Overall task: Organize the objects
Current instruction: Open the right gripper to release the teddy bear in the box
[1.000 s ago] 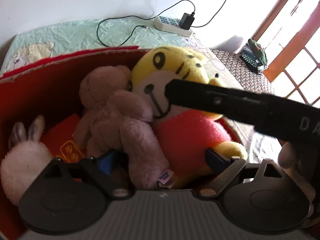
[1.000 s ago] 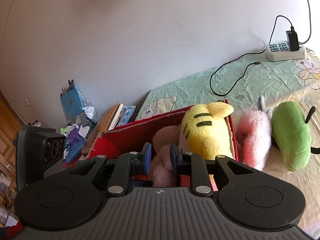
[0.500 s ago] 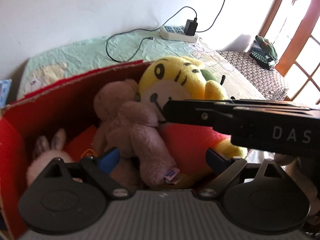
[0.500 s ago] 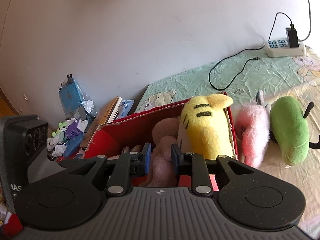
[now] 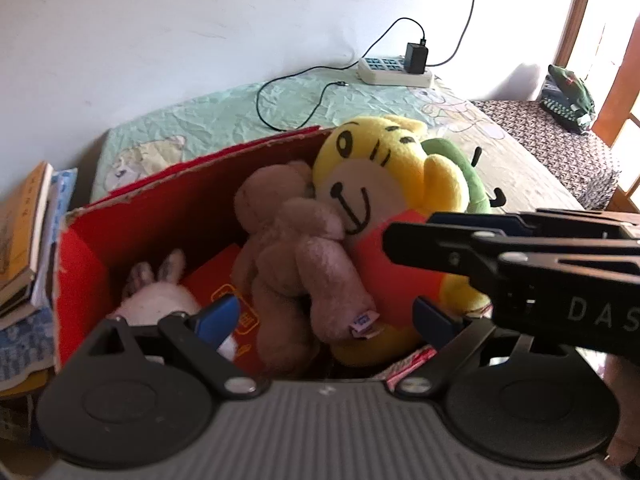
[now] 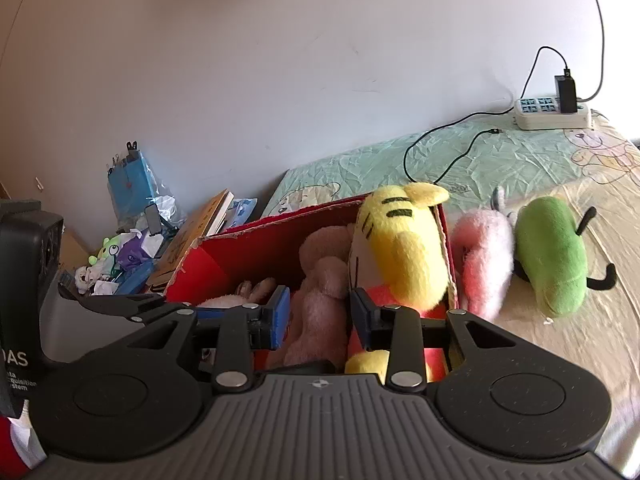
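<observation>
Bright window glare, fisheye-warped edges

Setting: a home, most likely a bedroom. A bed point(image 6: 500, 160) runs along a plain white wall point(image 6: 280, 60), covered with a crumpled pale green sheet printed with cartoon bears. A power strip point(image 6: 552, 114) with a charger plugged in lies at the bed's far edge against the wall, its cable trailing over the sheet. Plush toys fill a red box point(image 5: 168, 200) near the bed's left edge; two more plush toys point(image 6: 556, 256) lie on the sheet beside it. Past that edge, books point(image 6: 200, 228) and small clutter sit in a pile. A wood-framed window point(image 5: 616, 80) lets in daylight at the far right.
</observation>
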### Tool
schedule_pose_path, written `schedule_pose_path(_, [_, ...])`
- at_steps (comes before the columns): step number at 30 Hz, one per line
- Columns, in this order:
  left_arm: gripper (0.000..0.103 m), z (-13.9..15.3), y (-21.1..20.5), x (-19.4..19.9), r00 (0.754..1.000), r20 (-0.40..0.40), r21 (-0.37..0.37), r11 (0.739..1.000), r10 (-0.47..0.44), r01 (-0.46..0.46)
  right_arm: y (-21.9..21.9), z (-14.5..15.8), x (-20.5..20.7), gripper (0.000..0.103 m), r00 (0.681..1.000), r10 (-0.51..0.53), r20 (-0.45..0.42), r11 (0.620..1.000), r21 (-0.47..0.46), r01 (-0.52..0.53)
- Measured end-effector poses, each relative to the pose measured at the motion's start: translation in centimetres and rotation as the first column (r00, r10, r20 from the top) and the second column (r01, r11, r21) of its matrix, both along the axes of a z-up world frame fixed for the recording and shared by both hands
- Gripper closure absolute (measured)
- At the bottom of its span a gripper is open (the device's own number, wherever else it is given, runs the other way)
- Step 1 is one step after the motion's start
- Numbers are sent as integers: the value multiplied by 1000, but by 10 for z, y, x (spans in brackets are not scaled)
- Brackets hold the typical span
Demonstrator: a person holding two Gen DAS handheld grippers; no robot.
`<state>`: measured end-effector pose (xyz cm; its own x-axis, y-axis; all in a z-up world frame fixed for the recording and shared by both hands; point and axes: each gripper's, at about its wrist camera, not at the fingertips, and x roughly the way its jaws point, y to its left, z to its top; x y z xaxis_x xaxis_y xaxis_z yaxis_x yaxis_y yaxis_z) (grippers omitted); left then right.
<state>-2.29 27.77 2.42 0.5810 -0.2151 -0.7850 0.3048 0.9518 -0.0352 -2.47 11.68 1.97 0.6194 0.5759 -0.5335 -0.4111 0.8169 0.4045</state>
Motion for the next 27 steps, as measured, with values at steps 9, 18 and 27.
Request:
schedule_pose_path(9, [9,8,-1,-15,999,12,28,998,48,-49,-12,-1,-16,67,998,-59,-15,998,3,59])
schedule_pose_path(18, [8,18,-10,-36,997,30,59,996,64,-66,-17,5,-33,67,997,-78,-17,997,-21,77])
schedule_pose_path(27, [8,19,-19,-54,995,-3,94,991,96,-95,-21,9,-48,67,997,-68,-31,997,-29,67])
